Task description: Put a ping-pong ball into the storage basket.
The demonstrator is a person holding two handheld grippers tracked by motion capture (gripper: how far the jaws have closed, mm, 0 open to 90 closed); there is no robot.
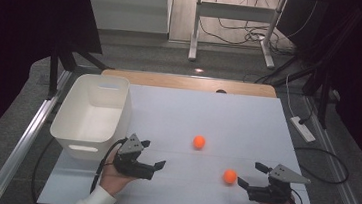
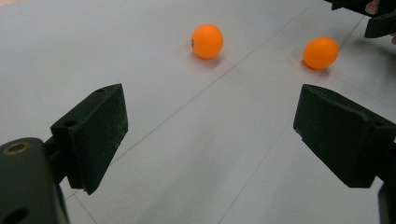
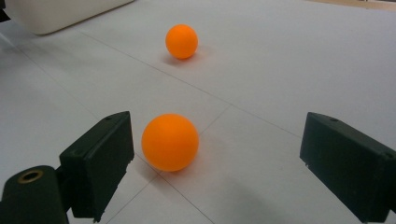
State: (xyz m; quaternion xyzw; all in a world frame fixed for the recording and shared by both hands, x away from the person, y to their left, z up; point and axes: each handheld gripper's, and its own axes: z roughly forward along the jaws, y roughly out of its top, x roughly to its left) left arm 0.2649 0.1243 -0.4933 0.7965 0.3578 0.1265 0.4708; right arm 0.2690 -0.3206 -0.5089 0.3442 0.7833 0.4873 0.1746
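- Right gripper [image 1: 251, 175], jaws spread wide, empty; the near orange ball [image 3: 170, 142] lies between them, close to one pad, on the white table [image 1: 248, 113].
- Left gripper [image 1: 153, 154], jaws likewise apart, beside the white bin [image 1: 92, 116].
- Far orange ball [image 1: 199, 142] sits right of the bin.
- Advice: centre the near ball between the pads, close gently; it would likely roll.
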